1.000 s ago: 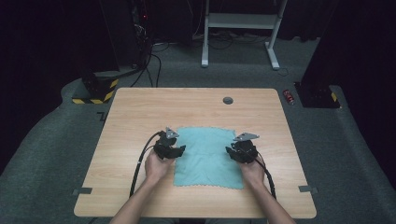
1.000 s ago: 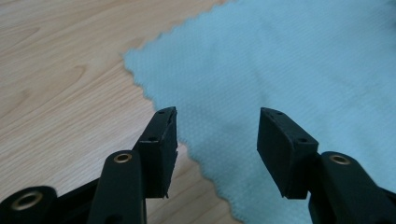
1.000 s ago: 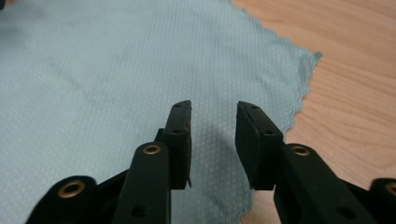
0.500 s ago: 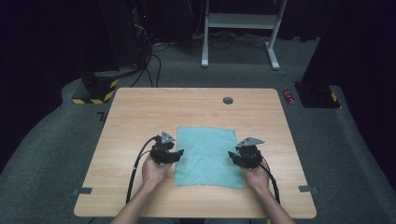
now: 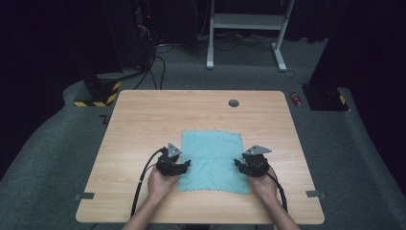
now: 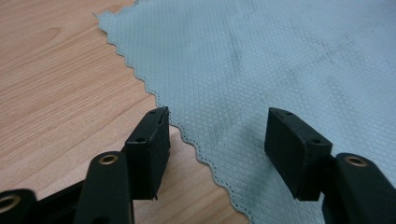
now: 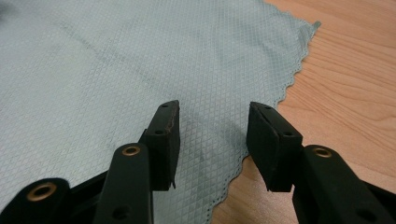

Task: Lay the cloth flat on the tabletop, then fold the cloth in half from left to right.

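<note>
- so the cloth [image 5: 212, 161] is lying flat on the table [image 5: 143, 120], nearer the person's edge than the far one; a light teal square with a zigzag-cut hem
- left gripper [image 5: 181, 165] sits at the cloth's left edge down near the front corner; its jaws have just been opening, and in the left gripper view they straddle the hem with nothing pinched; one pad over bare wood, the other over fabric
- right gripper [image 5: 238, 165] mirrors it at the right edge; jaws have also just been opening, gap plain in the right gripper view, cloth under them but not clamped
- my read: this is the lining-up step before grabbing both near corners, probably for a fold
- next move looks like dropping the tips so one pad slides under the hem, then closing; thin cloth flat on wood is fiddly to get under, so a low angle would help
</note>
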`<act>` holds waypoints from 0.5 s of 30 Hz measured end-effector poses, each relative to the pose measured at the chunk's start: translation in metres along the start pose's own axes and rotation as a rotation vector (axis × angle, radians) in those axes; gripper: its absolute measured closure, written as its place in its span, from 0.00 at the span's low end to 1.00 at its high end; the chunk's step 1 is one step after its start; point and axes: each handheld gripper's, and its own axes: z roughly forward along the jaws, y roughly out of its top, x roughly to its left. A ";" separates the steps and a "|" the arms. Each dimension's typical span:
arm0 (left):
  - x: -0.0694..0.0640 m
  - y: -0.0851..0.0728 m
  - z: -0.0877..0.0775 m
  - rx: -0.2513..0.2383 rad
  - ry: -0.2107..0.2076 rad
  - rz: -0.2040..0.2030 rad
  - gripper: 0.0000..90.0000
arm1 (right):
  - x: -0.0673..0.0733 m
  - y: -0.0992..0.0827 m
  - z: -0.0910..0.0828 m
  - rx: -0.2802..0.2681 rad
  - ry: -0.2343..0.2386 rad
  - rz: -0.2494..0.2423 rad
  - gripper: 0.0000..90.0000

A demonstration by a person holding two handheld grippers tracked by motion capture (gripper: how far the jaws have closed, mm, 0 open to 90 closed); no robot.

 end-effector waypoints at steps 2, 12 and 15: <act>0.000 0.000 0.000 0.002 0.004 0.000 0.43 | 0.000 -0.002 0.000 -0.011 0.002 0.000 0.60; 0.001 0.004 0.000 0.016 -0.009 -0.024 0.43 | 0.005 0.004 -0.002 0.037 0.007 0.055 0.49; 0.005 0.008 0.000 0.011 -0.026 -0.048 0.43 | 0.009 0.004 -0.001 0.017 0.039 0.072 0.50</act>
